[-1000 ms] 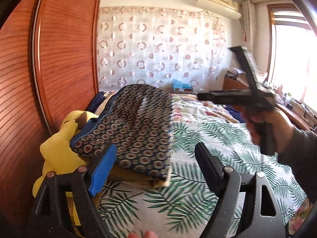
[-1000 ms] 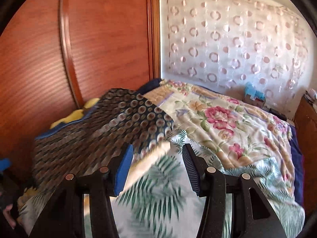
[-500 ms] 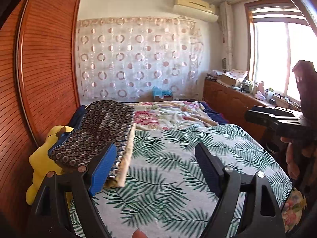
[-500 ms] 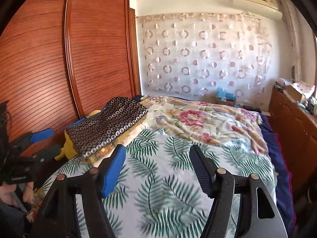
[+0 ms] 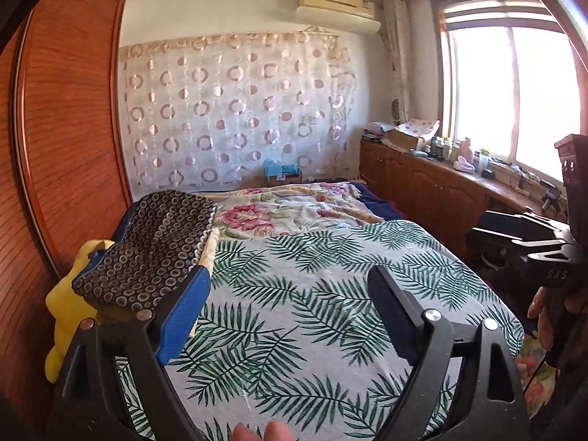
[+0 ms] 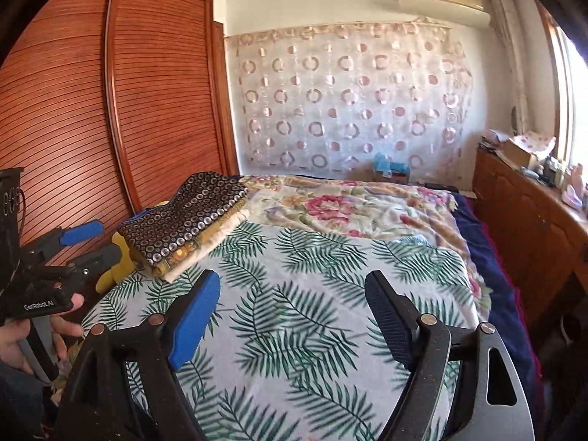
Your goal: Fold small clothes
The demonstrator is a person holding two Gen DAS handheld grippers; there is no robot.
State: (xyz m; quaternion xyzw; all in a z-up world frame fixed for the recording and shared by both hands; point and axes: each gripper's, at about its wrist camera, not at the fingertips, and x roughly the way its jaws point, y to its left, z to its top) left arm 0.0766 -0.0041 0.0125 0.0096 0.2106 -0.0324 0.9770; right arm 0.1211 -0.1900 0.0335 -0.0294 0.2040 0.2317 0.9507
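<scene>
**Both grippers empty, folded clothes stacked at the bed's far left edge**

Left gripper [image 5: 286, 316] and right gripper [image 6: 290, 316] each hang above the bed with jaws spread wide; both have just been opening further, and nothing lies between the fingers of either, only bare bedcover showing in the gap.

Largest in view is the bed, topped by a palm-leaf sheet [image 6: 312, 294] on the near half and a rose-printed quilt [image 6: 349, 205] on the far half. A slatted wooden wardrobe [image 6: 110, 110] stands along the bed's left side, a sheer curtain with ring patterns [image 6: 349, 103] covers the far wall, and an air conditioner [image 5: 336, 9] is mounted above it. A low wooden cabinet [image 5: 422, 187] runs under the window, its top crowded with bottles and a cardboard box whose contents cannot be made out.

The folded clothes [image 6: 187, 217], a dark ring-patterned garment on top of pale yellowish layers, sit at the left edge of the bed beside the wardrobe. They lie ahead and to the left of both grippers, apart from the right one's fingers; in the left wrist view the pile runs down behind the blue left pad, and contact cannot be judged. A yellow plush toy [image 5: 68, 294] is wedged beside the pile.

Seen from the right wrist view, the left gripper's body carries white lettering that seems to read "GenRobot.AI" [image 6: 38, 305], with a hand [image 6: 22, 334] wrapped round its handle.
</scene>
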